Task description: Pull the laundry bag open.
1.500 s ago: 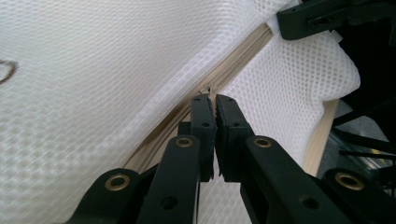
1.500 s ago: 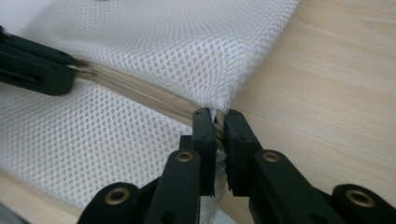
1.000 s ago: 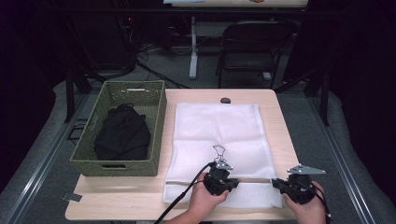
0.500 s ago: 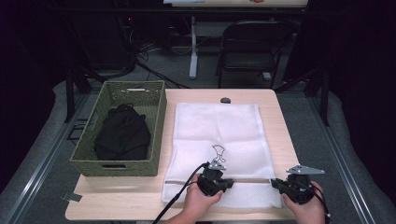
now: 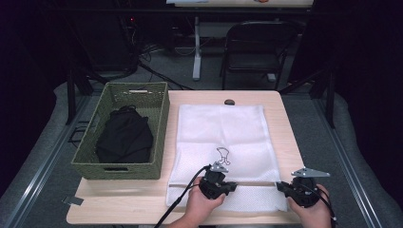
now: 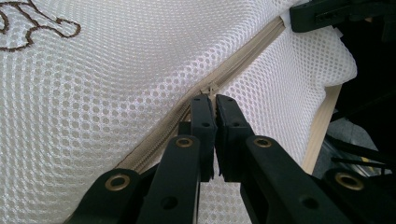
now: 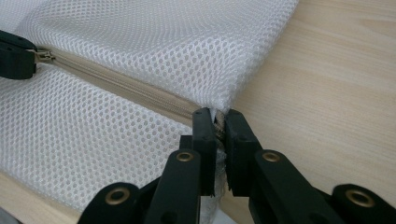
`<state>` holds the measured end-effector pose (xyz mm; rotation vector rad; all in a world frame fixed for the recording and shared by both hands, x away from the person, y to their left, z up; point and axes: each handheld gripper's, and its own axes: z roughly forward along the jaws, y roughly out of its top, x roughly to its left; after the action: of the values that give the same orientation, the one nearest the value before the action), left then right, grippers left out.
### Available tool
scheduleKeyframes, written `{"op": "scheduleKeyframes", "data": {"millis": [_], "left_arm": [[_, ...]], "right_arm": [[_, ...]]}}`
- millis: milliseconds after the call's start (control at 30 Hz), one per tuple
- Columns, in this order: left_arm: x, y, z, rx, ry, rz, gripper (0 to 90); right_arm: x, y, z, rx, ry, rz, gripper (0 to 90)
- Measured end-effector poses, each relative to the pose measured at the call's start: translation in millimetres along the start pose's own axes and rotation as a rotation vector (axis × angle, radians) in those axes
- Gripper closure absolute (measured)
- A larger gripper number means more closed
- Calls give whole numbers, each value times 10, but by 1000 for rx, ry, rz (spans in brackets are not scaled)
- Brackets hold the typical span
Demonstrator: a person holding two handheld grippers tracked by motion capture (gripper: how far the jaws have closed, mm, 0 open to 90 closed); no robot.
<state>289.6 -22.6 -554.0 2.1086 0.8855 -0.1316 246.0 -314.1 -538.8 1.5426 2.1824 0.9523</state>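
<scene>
The left gripper [image 6: 215, 100] is clamped on the zipper pull [image 6: 208, 88] of a white mesh laundry bag [image 5: 221, 137] lying flat on the worktop [image 5: 285, 123]. The right gripper [image 7: 215, 116] pinches the bag's zipper-end corner [image 7: 218, 122]. The unzipping step looks underway; next, the pull likely needs drawing along the zipper [image 7: 116, 84].

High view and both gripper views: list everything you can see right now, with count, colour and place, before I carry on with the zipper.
mesh laundry bag: one, white, flat on the table's middle, small dark emblem on it.
zipper: one, beige, runs across the bag near its front edge.
basket: one, green woven, on the table's left side.
dark garment: one, black, bundled inside the basket.
small dark object: one, at the table's far edge; too small to tell what.
table: one, light wood.
folding chair: one, black, behind the table.
left gripper: black, jaws shut at the zipper slider.
right gripper: black, jaws shut on the bag's right end at the zipper.
</scene>
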Motion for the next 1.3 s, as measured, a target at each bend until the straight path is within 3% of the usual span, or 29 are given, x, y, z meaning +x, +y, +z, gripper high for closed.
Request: {"op": "scheduleKeyframes", "data": {"millis": [233,867,1233,1300], "left_arm": [[9,-19,-18,0,15,21,874],[126,-110,-156,-13,19,-16,874],[116,-122,-174,-11,24,-10,874],[142,-130,-194,-11,50,-5,874]], "right_arm": [[4,2,-4,4,-4,-4,844],[-15,0,-2,1,4,5,844],[-3,3,0,3,8,-1,844],[-4,1,-1,5,-13,-8,844]]}}
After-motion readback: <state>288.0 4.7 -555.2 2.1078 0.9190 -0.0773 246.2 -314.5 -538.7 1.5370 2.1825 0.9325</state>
